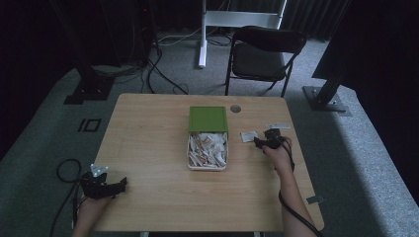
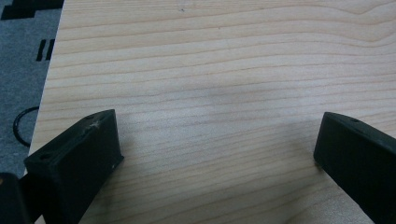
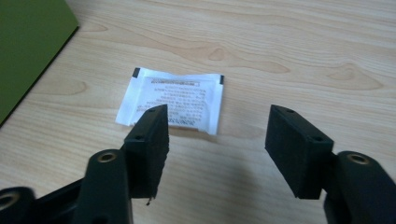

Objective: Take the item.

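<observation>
Right gripper view: my right gripper stands with its jaws well apart and nothing between them; a white printed sachet lies flat on the wooden table just beyond the left jaw, at centre frame, with the green lid at the upper left. High view: that sachet lies right of the open box of sachets, a second packet farther right. My left gripper, lower left, is open and empty.

place: recording lab | cues: black curtains, floor cables, stand bases, folding chair
</observation>
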`<state>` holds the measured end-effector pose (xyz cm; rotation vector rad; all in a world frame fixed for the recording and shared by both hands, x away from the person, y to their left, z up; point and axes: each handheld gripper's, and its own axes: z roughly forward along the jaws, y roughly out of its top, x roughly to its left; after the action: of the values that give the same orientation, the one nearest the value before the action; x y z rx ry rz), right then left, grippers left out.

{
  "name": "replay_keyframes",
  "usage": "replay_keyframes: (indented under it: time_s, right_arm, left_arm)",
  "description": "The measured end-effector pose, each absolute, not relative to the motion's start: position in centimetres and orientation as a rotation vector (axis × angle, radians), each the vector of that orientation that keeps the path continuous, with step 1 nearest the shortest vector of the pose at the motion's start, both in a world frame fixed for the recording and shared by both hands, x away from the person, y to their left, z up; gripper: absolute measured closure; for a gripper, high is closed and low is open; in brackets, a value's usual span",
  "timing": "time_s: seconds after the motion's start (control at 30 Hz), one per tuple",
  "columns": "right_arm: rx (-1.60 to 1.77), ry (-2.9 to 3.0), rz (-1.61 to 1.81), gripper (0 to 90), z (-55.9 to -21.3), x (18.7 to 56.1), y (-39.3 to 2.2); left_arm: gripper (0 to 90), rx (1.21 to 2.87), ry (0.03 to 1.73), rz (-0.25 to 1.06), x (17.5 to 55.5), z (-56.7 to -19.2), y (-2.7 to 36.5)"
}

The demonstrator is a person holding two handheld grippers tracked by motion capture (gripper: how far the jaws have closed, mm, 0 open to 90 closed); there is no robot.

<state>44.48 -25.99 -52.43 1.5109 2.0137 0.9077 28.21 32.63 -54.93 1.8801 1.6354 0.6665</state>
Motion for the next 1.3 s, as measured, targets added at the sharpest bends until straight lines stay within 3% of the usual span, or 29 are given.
replay_keyframes:
  time_s: [0.47,0.93,1.3]
  right_arm:
    - [1.608,1.931,0.892,33.0,-53.5,40.8,-28.5]
    - [1.605,1.843,0.892,19.0,-53.2,37.1,-30.4]
    - [1.667,1.775,0.867,14.2,-53.2,33.9,-30.4]
  left_arm:
    - [1.3,1.88,1.635,0.666,28.2,-54.9,32.6]
    - [1.4,1.88,1.636,0.666,28.2,-54.9,32.6]
    - [1.4,1.88,1.635,0.666,28.2,-54.9,32.6]
